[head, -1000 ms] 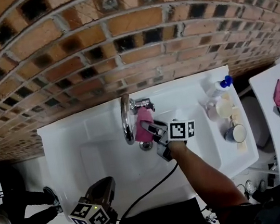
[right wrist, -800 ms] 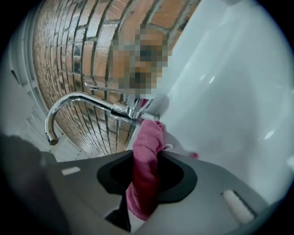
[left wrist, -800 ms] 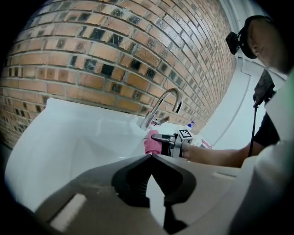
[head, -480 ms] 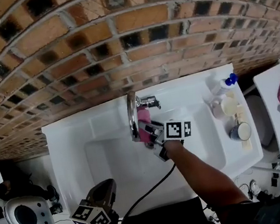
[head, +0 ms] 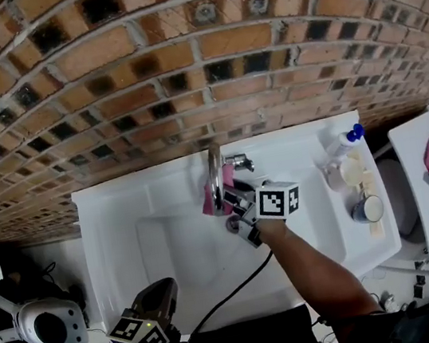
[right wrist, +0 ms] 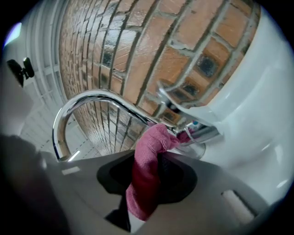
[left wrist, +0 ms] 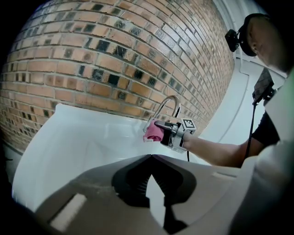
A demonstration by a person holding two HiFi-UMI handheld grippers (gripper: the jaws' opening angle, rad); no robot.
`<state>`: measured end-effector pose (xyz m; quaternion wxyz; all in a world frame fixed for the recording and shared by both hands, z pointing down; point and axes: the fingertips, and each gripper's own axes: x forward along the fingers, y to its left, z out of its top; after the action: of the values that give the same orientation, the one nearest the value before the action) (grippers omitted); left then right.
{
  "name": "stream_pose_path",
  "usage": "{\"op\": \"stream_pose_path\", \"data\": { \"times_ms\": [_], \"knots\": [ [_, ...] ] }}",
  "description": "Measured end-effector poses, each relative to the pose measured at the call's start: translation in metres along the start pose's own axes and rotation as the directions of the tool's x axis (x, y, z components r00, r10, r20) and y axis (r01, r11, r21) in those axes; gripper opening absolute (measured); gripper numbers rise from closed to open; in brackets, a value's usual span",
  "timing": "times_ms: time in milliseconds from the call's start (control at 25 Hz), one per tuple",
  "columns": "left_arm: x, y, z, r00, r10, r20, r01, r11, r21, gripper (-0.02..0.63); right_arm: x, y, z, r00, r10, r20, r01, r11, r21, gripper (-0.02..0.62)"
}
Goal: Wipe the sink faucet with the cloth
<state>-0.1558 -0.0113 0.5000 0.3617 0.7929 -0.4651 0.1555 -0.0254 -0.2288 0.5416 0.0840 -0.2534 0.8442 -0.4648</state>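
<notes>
Currently, in the head view, my left gripper hangs at 7 o'clock, near the front edge of the sink and well apart from the work. Its own view shows the jaws closed tip to tip with nothing between them.

Further in, my right gripper sits near the centre, over the rear of the basin. Its jaws are clamped on the pink cloth, which hangs folded between them. The cloth's upper end lies against the faucet, low on the curved chrome spout, with pink showing on both sides of it.

At 3 o'clock from the faucet, a bottle with a blue cap stands on the sink ledge. Beyond, at 12 o'clock, rises the brick wall.
</notes>
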Motion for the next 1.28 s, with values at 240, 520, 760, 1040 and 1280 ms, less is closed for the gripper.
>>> {"op": "stream_pose_path", "data": {
  "times_ms": [240, 520, 760, 1040, 1280],
  "knots": [
    [-0.006, 0.008, 0.000, 0.999, 0.038, 0.027, -0.038, 0.999, -0.003, 0.006, -0.005, 0.045, 0.032, 0.996, 0.082, 0.029, -0.073, 0.974, -0.215, 0.124],
    [0.002, -0.006, -0.004, 0.997, 0.043, 0.065, -0.041, 0.999, -0.027, 0.006, -0.013, 0.081, 0.055, 0.979, 0.206, 0.000, -0.194, 0.925, -0.327, 0.124],
    [0.001, -0.023, -0.014, 0.996, 0.044, 0.079, -0.040, 0.997, -0.061, 0.006, -0.024, 0.097, 0.063, 0.934, 0.358, 0.005, -0.346, 0.908, -0.237, 0.124],
    [-0.008, -0.024, -0.027, 0.992, 0.082, 0.092, -0.072, 0.993, -0.098, 0.006, -0.035, 0.110, 0.058, 0.854, 0.520, -0.026, -0.516, 0.838, -0.178, 0.112],
    [-0.008, -0.035, -0.030, 0.991, 0.075, 0.112, -0.063, 0.992, -0.110, 0.006, -0.046, 0.114, 0.053, 0.814, 0.579, -0.033, -0.579, 0.807, -0.122, 0.107]
  ]
}}
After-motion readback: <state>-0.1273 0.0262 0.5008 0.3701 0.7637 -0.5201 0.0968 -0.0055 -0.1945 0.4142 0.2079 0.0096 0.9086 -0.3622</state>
